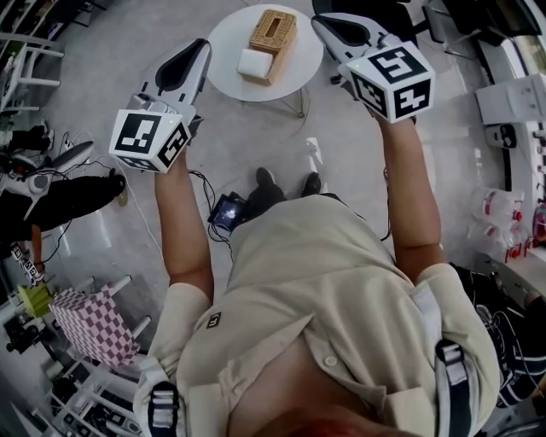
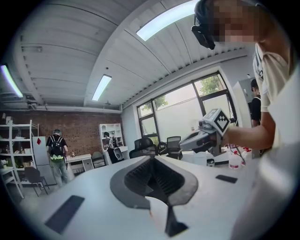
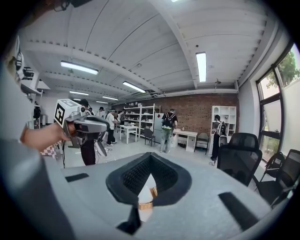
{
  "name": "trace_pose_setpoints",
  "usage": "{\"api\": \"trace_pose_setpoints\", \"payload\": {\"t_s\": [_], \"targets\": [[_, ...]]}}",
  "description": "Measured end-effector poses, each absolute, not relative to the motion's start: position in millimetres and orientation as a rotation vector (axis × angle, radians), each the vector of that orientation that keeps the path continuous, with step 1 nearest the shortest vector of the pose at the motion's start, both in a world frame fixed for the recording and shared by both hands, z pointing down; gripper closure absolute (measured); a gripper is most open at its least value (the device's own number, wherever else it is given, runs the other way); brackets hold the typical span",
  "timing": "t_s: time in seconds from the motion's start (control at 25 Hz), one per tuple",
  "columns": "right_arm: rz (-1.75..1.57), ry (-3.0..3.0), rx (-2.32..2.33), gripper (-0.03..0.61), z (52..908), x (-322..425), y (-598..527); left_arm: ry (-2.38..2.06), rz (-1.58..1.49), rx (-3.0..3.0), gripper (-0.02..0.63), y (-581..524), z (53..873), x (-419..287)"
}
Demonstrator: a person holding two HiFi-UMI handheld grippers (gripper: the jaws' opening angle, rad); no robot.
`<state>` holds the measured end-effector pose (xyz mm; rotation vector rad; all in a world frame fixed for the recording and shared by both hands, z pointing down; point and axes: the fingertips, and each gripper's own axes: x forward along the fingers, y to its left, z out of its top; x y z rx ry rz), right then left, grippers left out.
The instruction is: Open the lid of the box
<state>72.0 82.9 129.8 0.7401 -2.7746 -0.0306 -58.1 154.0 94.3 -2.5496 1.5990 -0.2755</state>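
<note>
**Box at twelve o'clock, both jaws closed and empty on either side of it**

From where I stood, the woven box sat on the small round counter, dead ahead of the person at twelve o'clock. Its long axis ran roughly from twelve to six, with a white piece at the six o'clock end. The left gripper hung off the counter's nine o'clock rim and the right gripper off its two o'clock rim. Each had its jaws pressed together on nothing. The box lay between them and lower down, and neither gripper touched it. The right one looked slightly nearer, so to my eye it was better placed to open up and come in from the box's three o'clock side.
</note>
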Motion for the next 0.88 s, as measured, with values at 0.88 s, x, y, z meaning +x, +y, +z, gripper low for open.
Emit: {"api": "trace_pose_setpoints", "payload": {"t_s": [0.88], "targets": [[-0.017,-2.621,0.992,0.586,136.8,48.0,-17.6,1.309,-0.168,-2.709,0.591,7.8,94.5,-89.1]]}}
